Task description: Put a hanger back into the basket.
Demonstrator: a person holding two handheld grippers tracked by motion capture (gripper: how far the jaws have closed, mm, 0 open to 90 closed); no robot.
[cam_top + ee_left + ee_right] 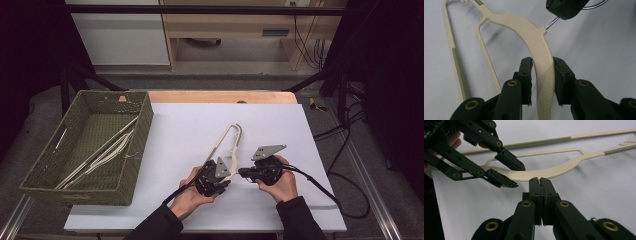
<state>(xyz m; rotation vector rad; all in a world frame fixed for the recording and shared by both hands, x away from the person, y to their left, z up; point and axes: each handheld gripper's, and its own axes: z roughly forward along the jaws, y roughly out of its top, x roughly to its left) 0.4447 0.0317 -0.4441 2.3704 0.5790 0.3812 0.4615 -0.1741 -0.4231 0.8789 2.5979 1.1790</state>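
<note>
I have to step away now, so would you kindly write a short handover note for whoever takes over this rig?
Left gripper: fingers either side of the cream hanger at its curved shoulder, close against it; whether they press yet is unclear.
Right gripper: shut on the hanger's metal hook, right by the neck.
The hanger lies on the white table, between both hands.
Done: other hangers already lie in the green basket at the left.
Left: probably firm up the left grip, lift this hanger, place it in the basket.
</note>
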